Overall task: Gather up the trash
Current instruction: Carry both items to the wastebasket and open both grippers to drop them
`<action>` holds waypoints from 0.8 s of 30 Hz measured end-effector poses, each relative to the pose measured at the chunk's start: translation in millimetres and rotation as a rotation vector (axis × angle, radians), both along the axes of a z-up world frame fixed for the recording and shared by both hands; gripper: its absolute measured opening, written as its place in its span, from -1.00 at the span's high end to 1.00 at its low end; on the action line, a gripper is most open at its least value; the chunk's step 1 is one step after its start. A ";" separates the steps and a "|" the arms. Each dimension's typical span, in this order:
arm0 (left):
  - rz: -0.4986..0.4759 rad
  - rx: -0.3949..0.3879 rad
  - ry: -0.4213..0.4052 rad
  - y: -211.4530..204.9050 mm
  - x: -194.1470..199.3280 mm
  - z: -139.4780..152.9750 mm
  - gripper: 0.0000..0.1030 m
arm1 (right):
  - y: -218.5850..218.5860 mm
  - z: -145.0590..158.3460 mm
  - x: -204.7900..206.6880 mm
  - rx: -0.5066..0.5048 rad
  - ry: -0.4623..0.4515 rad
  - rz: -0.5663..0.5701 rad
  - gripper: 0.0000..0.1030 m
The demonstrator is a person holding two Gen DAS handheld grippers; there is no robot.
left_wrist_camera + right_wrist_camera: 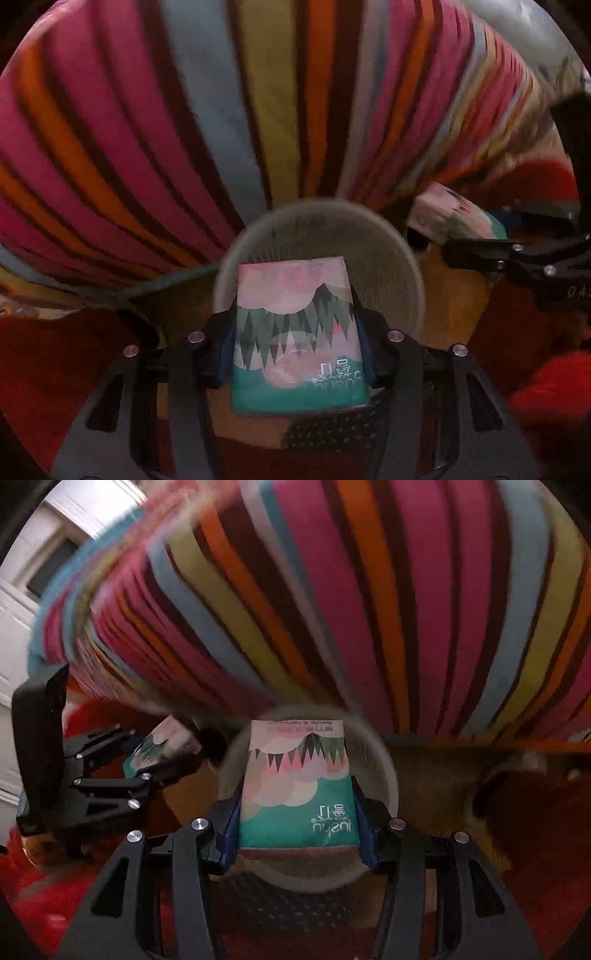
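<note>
1. While both hands are hanging over the mesh bin [388, 258], the left gripper [295, 339] is clamping a tissue pack [295, 332] by its two long sides, with the blue pads pressing flat on the wrapper at lower centre of the left wrist view.
2. The right gripper [295, 812] is doing likewise in its own view, its jaws pinched narrow on a second tissue pack [295, 786] at lower centre.
3. Each pack's long axis is running along the fingers, pointing away from the camera and down toward the bin's mouth.
4. In the left view the bin's round rim is sitting just behind and around the pack's far end, so the opening is lying straight ahead of the tongs.
5. In the right view the bin [384, 775] is ringing the pack more fully, so I judge the right hand to be the better centred of the two.
6. The other gripper is showing at mid right in the left view and mid left in the right view, so the two are crowding close beside each other.
7. A striped cloth [184, 129] is filling the upper half of both frames, behind the bin.
8. Letting go calls for each pack to be inside the rim first; the left pack looks nearer the rim's near edge.
</note>
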State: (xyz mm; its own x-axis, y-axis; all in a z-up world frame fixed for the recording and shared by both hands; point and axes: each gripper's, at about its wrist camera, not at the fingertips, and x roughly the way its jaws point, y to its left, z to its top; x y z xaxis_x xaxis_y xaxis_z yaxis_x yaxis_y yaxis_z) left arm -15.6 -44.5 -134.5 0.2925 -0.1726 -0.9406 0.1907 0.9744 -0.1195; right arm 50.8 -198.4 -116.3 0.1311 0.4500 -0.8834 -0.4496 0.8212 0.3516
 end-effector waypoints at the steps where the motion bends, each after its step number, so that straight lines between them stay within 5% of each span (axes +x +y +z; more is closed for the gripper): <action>1: -0.008 0.005 0.004 -3.5 1.4 -4.6 0.00 | 3.4 -6.3 -0.4 -0.012 0.004 0.008 0.06; 4: 0.010 0.045 0.040 -11.7 8.2 -21.4 -0.36 | 14.8 -26.3 1.8 -0.034 0.037 0.043 -0.01; 6: 0.035 0.051 0.014 -9.9 5.9 -23.0 -0.68 | 19.0 -35.3 3.7 -0.046 0.044 0.035 -0.68; 18: 0.115 -0.006 0.004 15.6 11.3 -18.6 -0.80 | -4.0 -29.8 4.4 -0.085 -0.014 -0.037 -0.70; 24: 0.196 -0.033 -0.109 44.2 6.7 42.3 -0.80 | -16.8 14.7 3.7 -0.089 -0.150 -0.059 -0.70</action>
